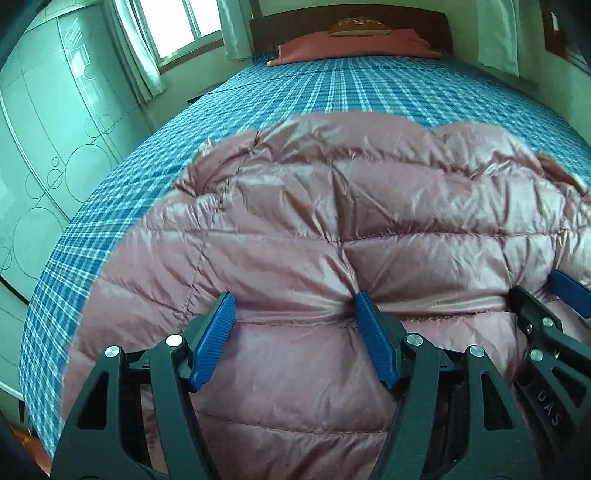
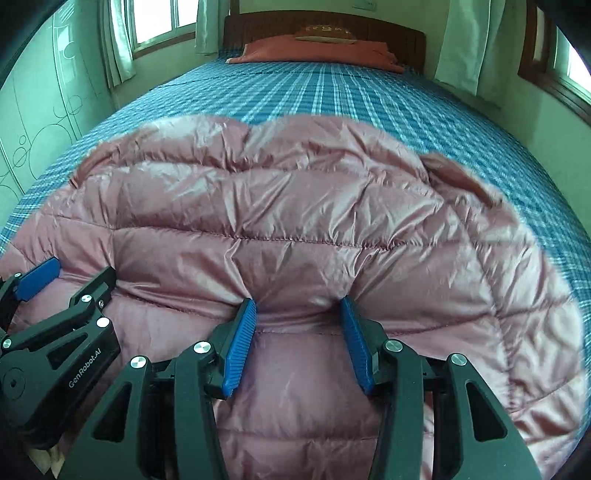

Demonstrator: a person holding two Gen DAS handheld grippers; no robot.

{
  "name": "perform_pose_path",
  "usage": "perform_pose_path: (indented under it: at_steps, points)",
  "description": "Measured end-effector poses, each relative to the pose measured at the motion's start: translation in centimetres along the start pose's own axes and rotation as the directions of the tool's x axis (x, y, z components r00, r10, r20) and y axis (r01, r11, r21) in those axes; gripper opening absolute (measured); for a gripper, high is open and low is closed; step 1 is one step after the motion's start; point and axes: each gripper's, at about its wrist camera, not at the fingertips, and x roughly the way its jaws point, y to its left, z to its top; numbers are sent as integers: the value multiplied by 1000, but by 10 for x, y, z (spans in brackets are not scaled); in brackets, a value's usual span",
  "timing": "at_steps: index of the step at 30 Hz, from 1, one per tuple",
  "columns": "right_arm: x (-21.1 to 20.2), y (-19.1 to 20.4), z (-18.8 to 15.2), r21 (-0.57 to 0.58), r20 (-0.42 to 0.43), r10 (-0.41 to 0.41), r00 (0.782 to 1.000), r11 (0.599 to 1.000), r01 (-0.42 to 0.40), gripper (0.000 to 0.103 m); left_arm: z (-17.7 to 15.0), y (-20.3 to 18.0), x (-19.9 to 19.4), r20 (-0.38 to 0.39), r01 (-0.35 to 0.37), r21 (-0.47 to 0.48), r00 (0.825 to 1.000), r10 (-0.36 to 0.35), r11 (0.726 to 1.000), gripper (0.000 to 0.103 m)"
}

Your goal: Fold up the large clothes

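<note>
Both grippers are seen spread wide over a pink quilted down jacket (image 1: 332,229), with nothing clamped between the blue pads. The left gripper (image 1: 295,314) is positioned with its right pad tip (image 1: 364,306) pressed into a stitched seam of the jacket, where the shiny fabric is puckered; its left pad rests against the fabric. The right gripper (image 2: 297,317) is set just beside it on the same seam line, both pad tips (image 2: 249,310) dug into a bunched fold.

A bed covered by a blue plaid sheet (image 2: 332,99) is occupied across its near half by the jacket, which is laid puffy and creased. A mint-green wardrobe (image 1: 48,122) with circle patterns is located at the left wall. A salmon pillow (image 2: 317,51) is placed at the wooden headboard (image 2: 388,33), with a smaller brown cushion (image 2: 325,31) on top. Curtained windows (image 1: 173,22) are visible behind.
</note>
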Motion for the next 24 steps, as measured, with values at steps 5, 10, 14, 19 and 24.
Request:
perform_pose_path:
  at_steps: [5,10,14,19,24]
  points:
    - [-3,1,29,24,39,24,999,999,-25,48,30,12,-16,80,9,-45,997,-5,999,67]
    - [26,7,41,22,-1,20,1000,1000,-20,48,40,3,21,10,-28,-11,1000,28,1000,67]
    - [52,4,32,43,-38,31,999,999,-30,49,33,5,39,-17,-7,-44,1000,6,999,68]
    - [57,6,26,46,-24,28,999,999,-27,49,29,0,46,-8,-10,-44,1000,10,999,68]
    - [56,7,23,45,-5,21,1000,999,-21,50,27,0,49,12,-17,-43,1000,18,999,68]
